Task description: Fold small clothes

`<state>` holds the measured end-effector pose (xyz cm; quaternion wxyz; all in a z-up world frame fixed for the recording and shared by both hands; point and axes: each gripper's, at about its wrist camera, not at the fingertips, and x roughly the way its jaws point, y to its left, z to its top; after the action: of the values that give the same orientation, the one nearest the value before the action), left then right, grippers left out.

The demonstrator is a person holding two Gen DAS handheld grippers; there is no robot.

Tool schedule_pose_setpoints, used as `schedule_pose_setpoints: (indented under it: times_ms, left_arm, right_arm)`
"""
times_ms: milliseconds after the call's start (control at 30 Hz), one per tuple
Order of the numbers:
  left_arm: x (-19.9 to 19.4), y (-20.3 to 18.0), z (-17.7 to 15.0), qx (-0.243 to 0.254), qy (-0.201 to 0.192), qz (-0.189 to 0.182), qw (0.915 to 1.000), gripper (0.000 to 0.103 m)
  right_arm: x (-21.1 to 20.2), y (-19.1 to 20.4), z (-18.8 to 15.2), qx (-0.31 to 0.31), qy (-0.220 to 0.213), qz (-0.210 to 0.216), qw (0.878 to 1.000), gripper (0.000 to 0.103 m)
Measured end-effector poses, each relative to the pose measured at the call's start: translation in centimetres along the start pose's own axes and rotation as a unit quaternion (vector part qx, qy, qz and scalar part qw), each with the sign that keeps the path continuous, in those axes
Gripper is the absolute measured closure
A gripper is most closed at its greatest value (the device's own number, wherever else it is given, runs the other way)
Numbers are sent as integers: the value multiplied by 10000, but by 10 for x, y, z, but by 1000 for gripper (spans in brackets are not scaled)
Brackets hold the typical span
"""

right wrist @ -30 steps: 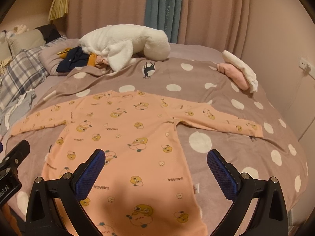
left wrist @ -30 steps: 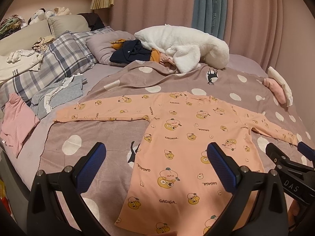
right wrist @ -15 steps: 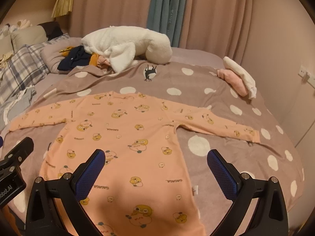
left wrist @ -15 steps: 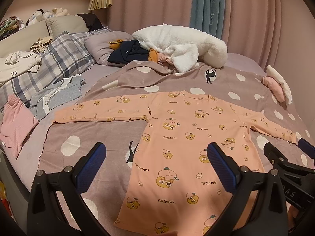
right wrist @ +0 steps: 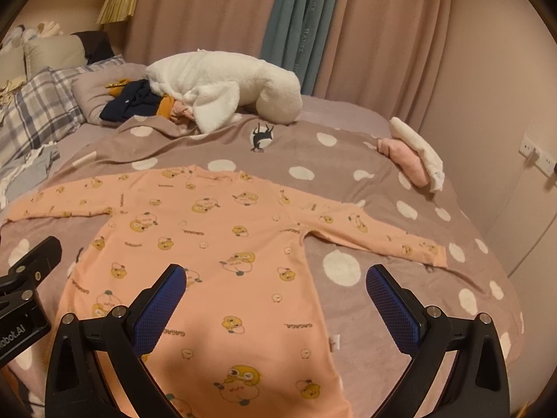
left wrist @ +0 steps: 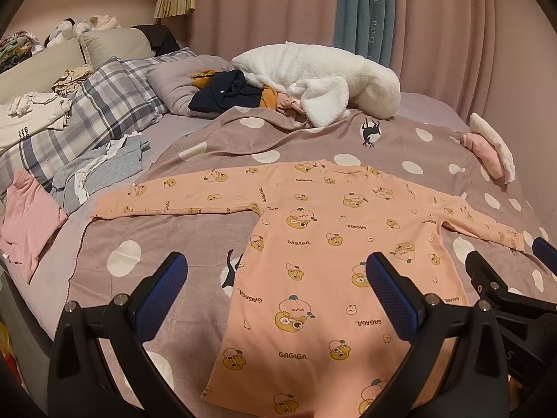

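Left view
My left gripper [left wrist: 275,275]: wide apart, holding nothing, up above the bed.
Top [left wrist: 327,244]: a peach long-sleeve top with little duck pictures, lying flat on the blanket, both sleeves spread out to the sides.
Blanket [left wrist: 146,237]: brownish with white dots, under the top.
My right gripper [left wrist: 515,264]: I see it low on the right side, near the end of one sleeve.
White fleece [left wrist: 320,80]: bunched up at the far end of the bed.
Plaid pillow [left wrist: 104,104]: on the left, far from the top.

Right view
My right gripper [right wrist: 275,287]: wide apart, holding nothing, above the lower part of the top [right wrist: 216,261].
My left gripper [right wrist: 31,271]: only its black tip shows at the left edge.
Sleeve [right wrist: 376,237]: reaches out to the right on the blanket [right wrist: 348,146].
Pink roll [right wrist: 403,160]: on the far right of the bed, touching a white cloth [right wrist: 417,149].
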<state>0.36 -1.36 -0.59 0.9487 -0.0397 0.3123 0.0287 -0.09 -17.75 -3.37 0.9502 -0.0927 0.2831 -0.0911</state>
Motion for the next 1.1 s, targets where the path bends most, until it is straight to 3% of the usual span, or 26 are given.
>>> schedule_pose_setpoints:
  times_ms: [1100]
  left_arm:
    - [-5,8,-1,-50,-40,103,9999,0]
  right_arm:
    - [-8,2,1,-173,-125,-17,9998,1]
